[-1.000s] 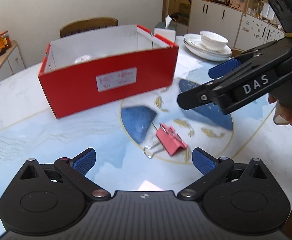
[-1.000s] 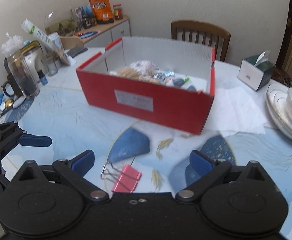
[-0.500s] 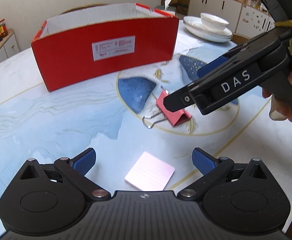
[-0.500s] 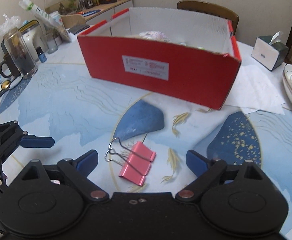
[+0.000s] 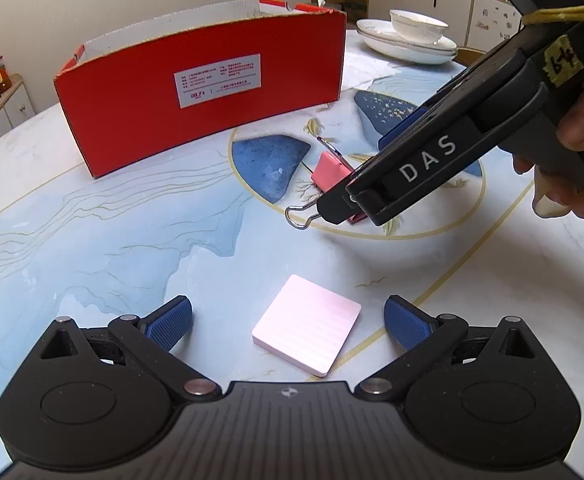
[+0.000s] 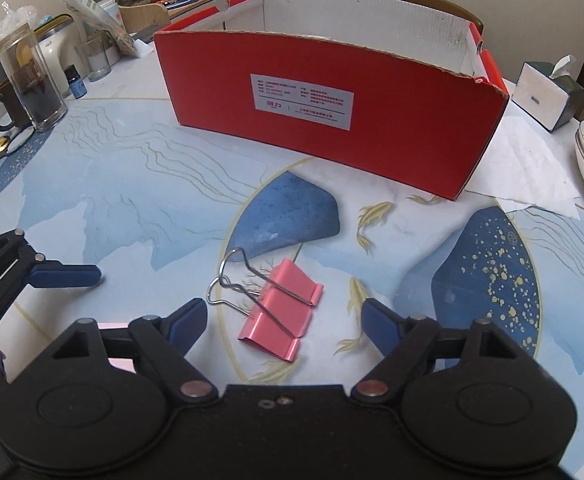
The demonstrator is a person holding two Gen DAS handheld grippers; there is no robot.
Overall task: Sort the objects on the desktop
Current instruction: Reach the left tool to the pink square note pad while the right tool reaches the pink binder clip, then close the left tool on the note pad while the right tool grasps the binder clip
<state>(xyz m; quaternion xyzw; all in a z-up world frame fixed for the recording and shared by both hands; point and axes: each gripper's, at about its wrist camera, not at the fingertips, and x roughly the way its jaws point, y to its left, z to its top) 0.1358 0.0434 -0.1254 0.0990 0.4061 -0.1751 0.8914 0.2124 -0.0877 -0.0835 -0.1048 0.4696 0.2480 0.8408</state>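
Observation:
A pink binder clip (image 6: 281, 310) with steel wire handles lies on the table between the open fingers of my right gripper (image 6: 283, 326). In the left wrist view the clip (image 5: 328, 168) is partly hidden behind the right gripper's body (image 5: 424, 160). A pink sticky-note pad (image 5: 307, 334) lies flat between the open fingers of my left gripper (image 5: 287, 320). A red cardboard box (image 6: 332, 104) stands open at the back of the table, also in the left wrist view (image 5: 199, 88). Both grippers are low over the table and empty.
A glass jar and mug (image 6: 27, 80), a small bottle (image 6: 76, 85) and bags stand at the far left. A tissue box (image 6: 548, 96) and stacked plates with a bowl (image 5: 408, 36) are at the right. A white paper sheet (image 6: 532, 172) lies beside the box.
Both grippers have dropped lower and pulled nearer. The right now brackets the binder clip; the sticky-note pad has come into view between the left fingers.

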